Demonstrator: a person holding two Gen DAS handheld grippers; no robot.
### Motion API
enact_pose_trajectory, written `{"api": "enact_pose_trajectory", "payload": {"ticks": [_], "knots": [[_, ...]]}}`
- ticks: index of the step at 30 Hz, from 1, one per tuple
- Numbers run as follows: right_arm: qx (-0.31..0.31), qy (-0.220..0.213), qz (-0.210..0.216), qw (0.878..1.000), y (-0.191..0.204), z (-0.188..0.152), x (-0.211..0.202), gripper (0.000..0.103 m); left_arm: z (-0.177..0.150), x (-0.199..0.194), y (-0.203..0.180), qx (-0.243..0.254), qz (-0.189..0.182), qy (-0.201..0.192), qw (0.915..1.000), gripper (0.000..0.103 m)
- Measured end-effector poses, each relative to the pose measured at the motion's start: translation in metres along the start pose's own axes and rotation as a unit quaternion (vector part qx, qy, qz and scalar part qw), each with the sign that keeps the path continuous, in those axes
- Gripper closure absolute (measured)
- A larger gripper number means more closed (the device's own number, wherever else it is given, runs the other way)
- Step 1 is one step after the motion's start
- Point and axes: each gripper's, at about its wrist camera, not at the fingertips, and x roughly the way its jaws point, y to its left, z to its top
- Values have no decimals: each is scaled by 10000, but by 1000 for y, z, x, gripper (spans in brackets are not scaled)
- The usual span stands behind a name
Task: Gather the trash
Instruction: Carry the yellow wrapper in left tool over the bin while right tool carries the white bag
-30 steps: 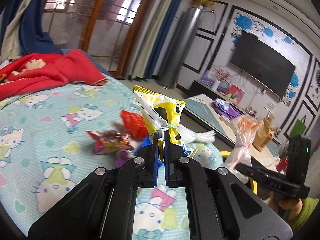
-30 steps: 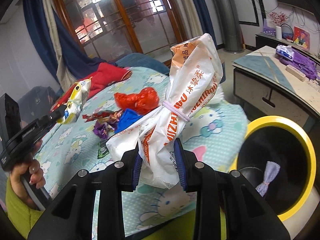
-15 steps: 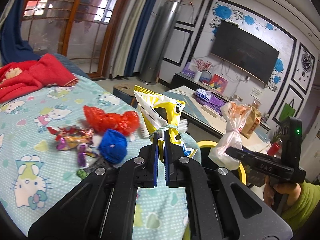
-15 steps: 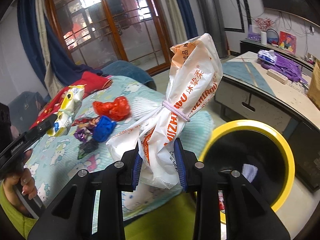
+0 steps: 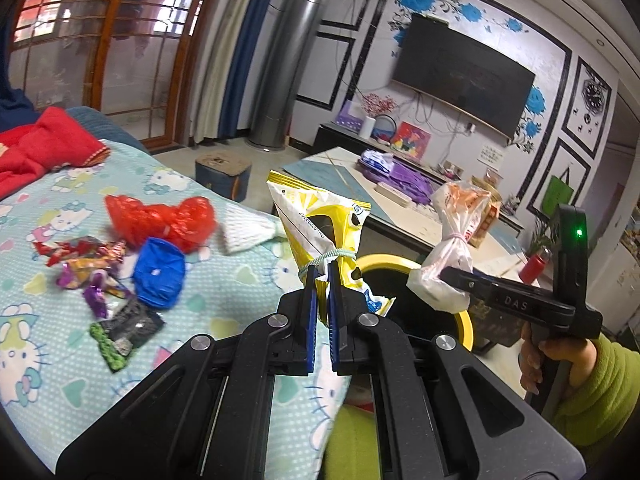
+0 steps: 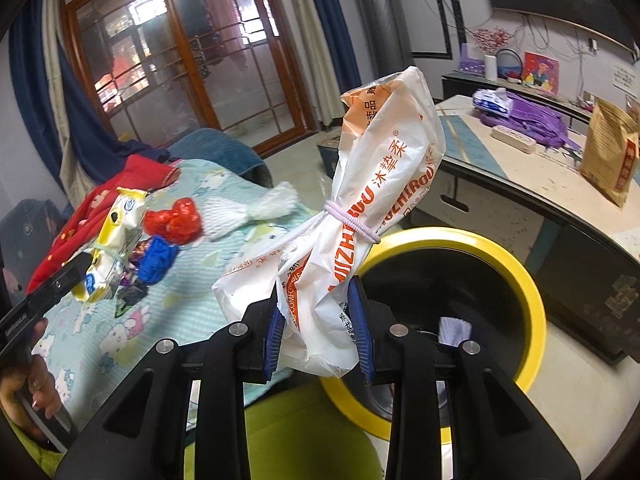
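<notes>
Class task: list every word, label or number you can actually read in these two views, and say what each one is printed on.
"DAS": on the side of the right gripper.
"UZHIROU", partly cut off, plus Chinese characters: in orange on the white bag it holds.
Small print on the yellow snack bag: too blurred to read.
Brown pouch label: too small to read.

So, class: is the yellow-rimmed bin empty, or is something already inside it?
Not empty. In the right wrist view, the bin holds a pale purple item low in its dark interior; anything else inside cannot be told.

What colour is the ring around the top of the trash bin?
Yellow. The bin's rim shows best in the right wrist view.
</notes>
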Motion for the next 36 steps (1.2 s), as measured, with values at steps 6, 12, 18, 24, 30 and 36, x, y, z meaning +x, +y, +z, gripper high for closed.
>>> {"api": "enact_pose_trajectory", "payload": {"ticks": [6,12,18,24,30,36], "knots": [[182,50,-231,9996,-26,-3,-1,74,-5,13,-22,167,-149,110,9997,101],[383,126,-394,9984,-48,-7,0,74,-8,29,-41,355,-313,229,9986,101],[526,213,-532,9970,-65,-12,3,74,-9,50,-55,520,-472,393,9968,101],[577,313,-602,9960,-79,-18,8,73,-11,71,-69,702,-543,540,9946,101],[664,436,-678,9945,-95,-23,11,73,-15,96,-80,823,-629,749,9918,101],[764,658,-719,9923,-107,-29,19,73,-17,124,-91,930,-701,1007,9881,101]]}}
